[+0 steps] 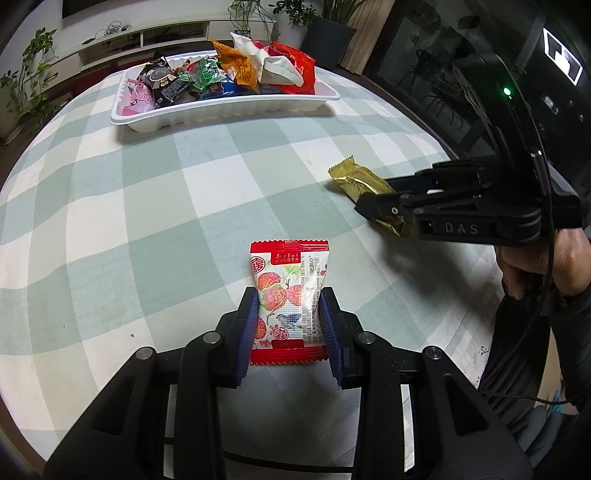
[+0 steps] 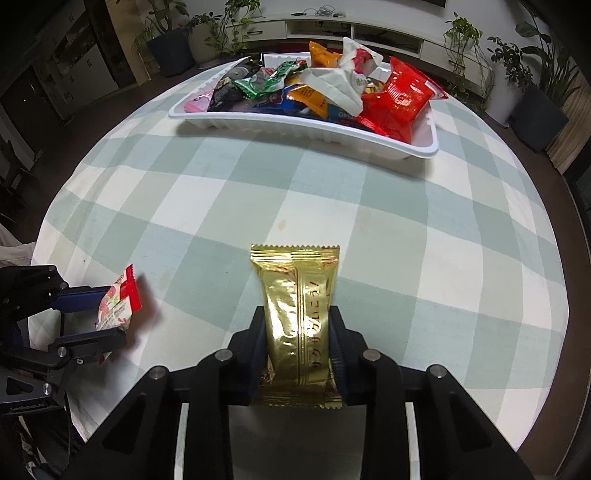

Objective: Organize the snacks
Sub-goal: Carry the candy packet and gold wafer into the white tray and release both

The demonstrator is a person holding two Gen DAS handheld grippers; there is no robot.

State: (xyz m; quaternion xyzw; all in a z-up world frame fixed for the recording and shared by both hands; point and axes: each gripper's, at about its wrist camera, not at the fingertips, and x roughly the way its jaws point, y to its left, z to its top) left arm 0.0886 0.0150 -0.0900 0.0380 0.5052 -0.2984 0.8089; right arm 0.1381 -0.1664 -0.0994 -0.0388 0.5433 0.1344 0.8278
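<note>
My left gripper [image 1: 289, 295] is shut on a red-and-white lychee snack packet [image 1: 286, 291], its blue pads pressing both long sides; the same packet [image 2: 117, 301] shows at the left of the right wrist view, lifted a little above the cloth. My right gripper [image 2: 297, 314] holds a gold foil snack bar [image 2: 297, 321], with the pads against its sides. In the left wrist view that gold bar [image 1: 356, 181] sticks out of the right gripper at the right. A white tray [image 1: 229, 110] heaped with several snack packets sits at the far side of the table.
The round table carries a green-and-white checked cloth [image 1: 147, 206]. The white tray [image 2: 295, 129] stands far centre in the right wrist view. Potted plants [image 2: 535, 85] and a low white cabinet [image 2: 351, 26] stand beyond the table. A hand [image 1: 532, 266] grips the right tool.
</note>
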